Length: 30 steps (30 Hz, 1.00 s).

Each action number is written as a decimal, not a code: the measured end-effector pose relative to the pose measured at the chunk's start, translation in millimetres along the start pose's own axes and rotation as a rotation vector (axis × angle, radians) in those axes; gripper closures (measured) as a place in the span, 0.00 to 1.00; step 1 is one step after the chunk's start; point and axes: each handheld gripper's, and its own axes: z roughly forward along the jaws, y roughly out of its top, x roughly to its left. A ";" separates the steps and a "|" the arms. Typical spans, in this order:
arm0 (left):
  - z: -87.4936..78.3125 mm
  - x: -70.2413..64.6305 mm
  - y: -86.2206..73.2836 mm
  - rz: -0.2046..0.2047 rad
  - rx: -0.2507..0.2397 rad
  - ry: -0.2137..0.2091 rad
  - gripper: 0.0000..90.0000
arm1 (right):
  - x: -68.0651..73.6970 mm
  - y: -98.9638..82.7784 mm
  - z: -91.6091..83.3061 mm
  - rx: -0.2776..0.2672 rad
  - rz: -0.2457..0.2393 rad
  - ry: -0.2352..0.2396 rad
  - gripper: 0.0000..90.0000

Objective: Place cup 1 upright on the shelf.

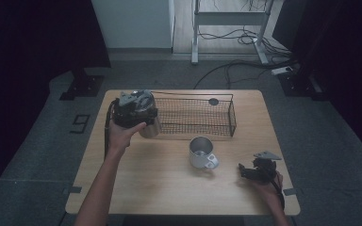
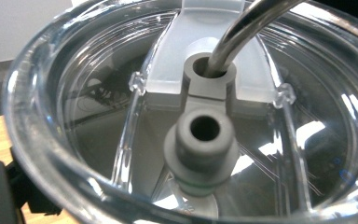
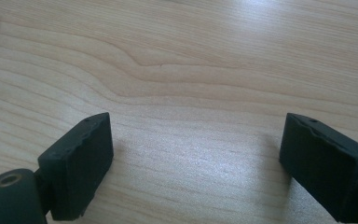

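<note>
A steel tumbler (image 1: 150, 126) with a clear lid (image 2: 121, 93) stands at the left end of the wire basket (image 1: 195, 115). A metal straw (image 2: 242, 32) passes through the lid's hole, beside a grey plug (image 2: 204, 140). My left gripper (image 1: 133, 109) is at the tumbler's top and seems shut on it. One black jaw lies just outside the near rim; the other is hidden. A steel mug (image 1: 201, 153) with a handle stands mid-table. My right gripper (image 3: 193, 158) rests open near the table's front right (image 1: 257, 170), with bare wood between its pads (image 3: 81, 163).
The wooden table (image 1: 169, 188) has free room in front of the mug and at the left. The black wire basket holds a small dark round object (image 1: 213, 101) at its far side. Cables and a desk frame (image 1: 231, 28) are on the floor beyond.
</note>
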 end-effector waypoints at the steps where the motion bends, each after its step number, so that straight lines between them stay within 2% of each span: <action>1: 0.0 0.0 1.1 0.004 0.001 0.001 0.05 | 0.0 0.0 0.0 0.000 0.000 0.000 0.11; 16: 11.9 2.1 14.3 -0.021 0.003 -0.012 0.05 | -0.1 0.0 0.0 0.000 0.000 0.000 0.11; 27: 31.0 -0.7 19.6 -0.032 0.015 -0.011 0.05 | -0.1 0.0 0.0 -0.001 -0.001 0.001 0.11; 30: 35.1 -2.4 21.9 -0.025 0.020 -0.011 0.05 | -0.1 0.0 -0.1 -0.001 -0.001 0.001 0.11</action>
